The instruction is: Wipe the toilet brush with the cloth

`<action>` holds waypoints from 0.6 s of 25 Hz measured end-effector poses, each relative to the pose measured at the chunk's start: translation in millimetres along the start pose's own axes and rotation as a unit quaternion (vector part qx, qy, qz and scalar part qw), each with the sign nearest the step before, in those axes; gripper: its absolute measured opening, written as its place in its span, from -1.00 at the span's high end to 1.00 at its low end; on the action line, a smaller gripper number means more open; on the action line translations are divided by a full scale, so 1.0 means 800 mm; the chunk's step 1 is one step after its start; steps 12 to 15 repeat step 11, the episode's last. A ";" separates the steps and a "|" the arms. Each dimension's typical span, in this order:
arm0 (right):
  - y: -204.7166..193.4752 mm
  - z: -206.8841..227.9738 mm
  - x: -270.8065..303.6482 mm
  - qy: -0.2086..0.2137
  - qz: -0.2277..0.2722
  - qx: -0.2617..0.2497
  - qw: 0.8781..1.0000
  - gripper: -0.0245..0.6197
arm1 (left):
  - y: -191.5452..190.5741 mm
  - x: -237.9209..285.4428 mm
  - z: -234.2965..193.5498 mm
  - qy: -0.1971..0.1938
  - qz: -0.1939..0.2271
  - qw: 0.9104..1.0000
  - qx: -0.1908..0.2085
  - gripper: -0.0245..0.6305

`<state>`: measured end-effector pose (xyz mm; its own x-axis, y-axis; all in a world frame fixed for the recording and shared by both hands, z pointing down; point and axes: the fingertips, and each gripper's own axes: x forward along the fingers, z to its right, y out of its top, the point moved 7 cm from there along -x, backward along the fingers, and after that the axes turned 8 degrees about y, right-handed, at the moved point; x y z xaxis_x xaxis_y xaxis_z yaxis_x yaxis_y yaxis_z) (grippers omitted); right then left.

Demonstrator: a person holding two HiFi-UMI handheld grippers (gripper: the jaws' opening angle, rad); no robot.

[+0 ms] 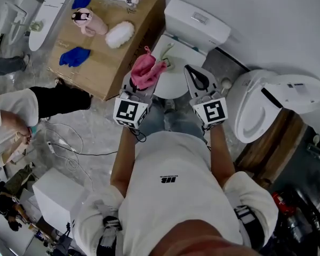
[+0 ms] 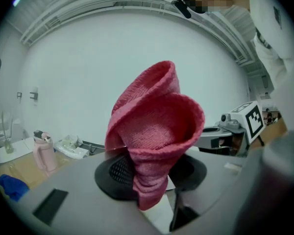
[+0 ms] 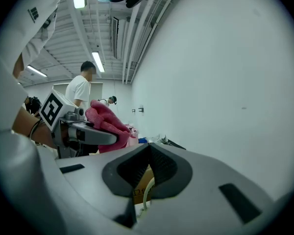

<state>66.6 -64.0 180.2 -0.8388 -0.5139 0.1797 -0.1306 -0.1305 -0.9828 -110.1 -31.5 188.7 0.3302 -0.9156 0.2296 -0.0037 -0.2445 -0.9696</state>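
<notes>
**Pink cloth clamped above toilet, second gripper closed**

Head view: A person in a white shirt stands over a toilet (image 1: 198, 19), a gripper in each hand. The left gripper (image 1: 141, 87) is clamped on a bunched pink cloth (image 1: 147, 70), held over the near left part of the lid. The right gripper (image 1: 190, 72) points at the lid's right side, its jaws drawn together. Between the two tips, on the lid, lies a thin white-and-green piece that looks like the brush (image 1: 167, 57). The cloth is just beside it. To the left, a cardboard box (image 1: 104, 68) carries blue gloves (image 1: 74, 56), a pink bottle (image 1: 88, 21) and a white fluffy item (image 1: 120, 34). A second toilet (image 1: 277, 97) stands at right. Another person (image 1: 10, 116) is at the left edge.

Left gripper view: The jaws pinch the cloth's lower end, and the rest stands up in a loose fold against a white wall. The right gripper shows beyond at right, marker cube facing the camera. The bottle and a glove sit low at left.

Right gripper view: The jaws meet at their tips with nothing between them. Through the gap below the tips shows a curved white strip with a green edge; whether it is the brush cannot be told. The left gripper and cloth show at left.
</notes>
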 end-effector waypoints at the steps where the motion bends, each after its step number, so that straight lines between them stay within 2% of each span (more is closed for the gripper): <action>1: 0.006 -0.001 -0.006 0.001 0.003 -0.003 1.000 0.93 | 0.004 -0.004 0.004 0.002 0.002 1.000 0.000 0.43; 11: 0.044 -0.027 -0.035 0.023 0.011 -0.028 0.999 0.93 | 0.035 -0.056 0.009 0.029 0.012 0.999 0.017 0.44; 15: 0.044 -0.027 -0.035 0.023 0.011 -0.028 0.999 0.93 | 0.035 -0.056 0.009 0.029 0.012 0.999 0.017 0.44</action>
